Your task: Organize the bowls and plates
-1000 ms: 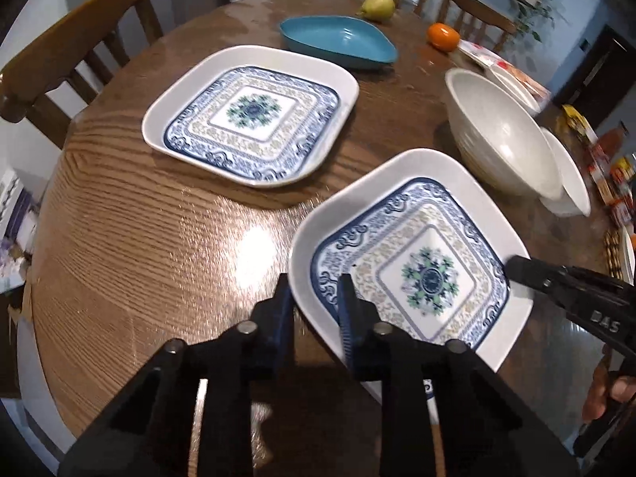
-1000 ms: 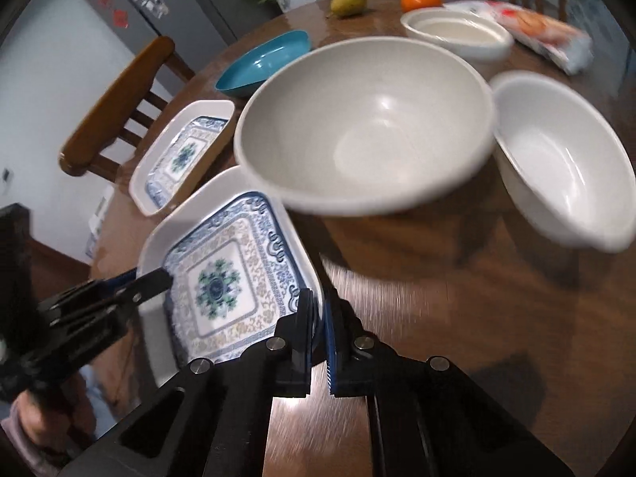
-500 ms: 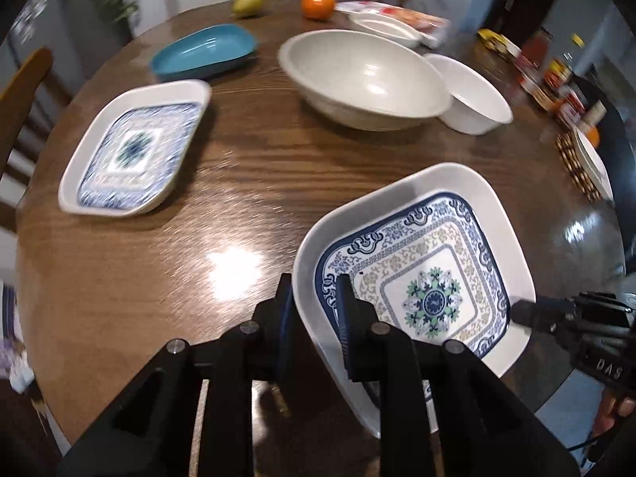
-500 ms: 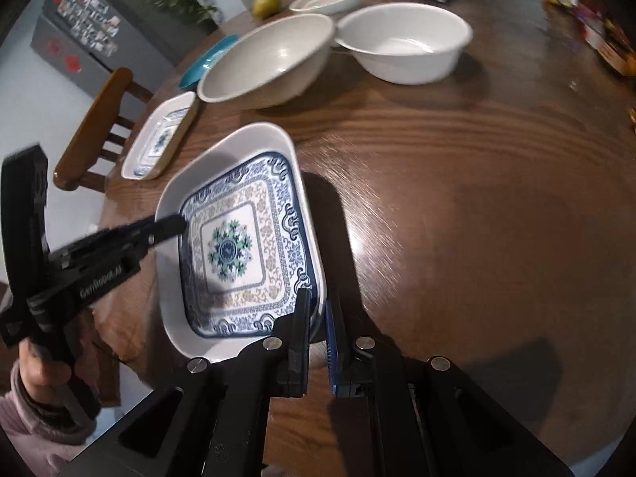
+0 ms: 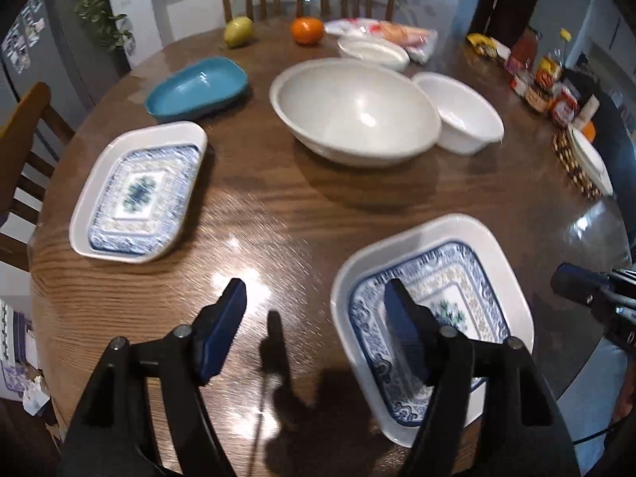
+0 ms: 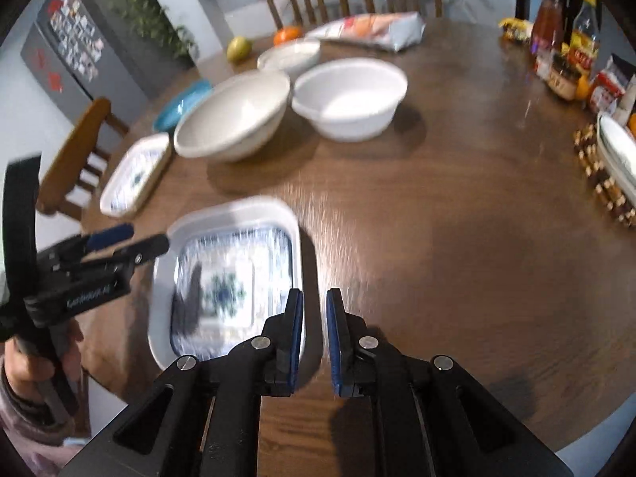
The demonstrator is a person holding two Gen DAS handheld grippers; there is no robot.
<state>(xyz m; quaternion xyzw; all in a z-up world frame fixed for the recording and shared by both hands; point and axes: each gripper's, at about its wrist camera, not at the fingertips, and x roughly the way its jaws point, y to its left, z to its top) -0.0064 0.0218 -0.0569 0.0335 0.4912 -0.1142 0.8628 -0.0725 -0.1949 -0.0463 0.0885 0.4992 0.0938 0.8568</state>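
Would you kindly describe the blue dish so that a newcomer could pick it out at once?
Start from the round wooden table and look to its far left part, short of the yellow fruit. There lies the blue dish, between the patterned plate and that fruit. It is the only plain teal piece; every other plate or bowl is white or blue-patterned.

The left gripper (image 5: 314, 306) points steeply downward with its fingers (image 5: 230, 310) set wide apart and opening, nothing pressed between them. A hand (image 6: 35, 361) in a pinkish sleeve grips its handle from below, seen at the left edge of the right wrist view. The right gripper (image 6: 315, 318) also tilts steeply down; its blue-padded fingers (image 6: 296, 326) stand a narrow gap apart, and nothing is clamped between them.
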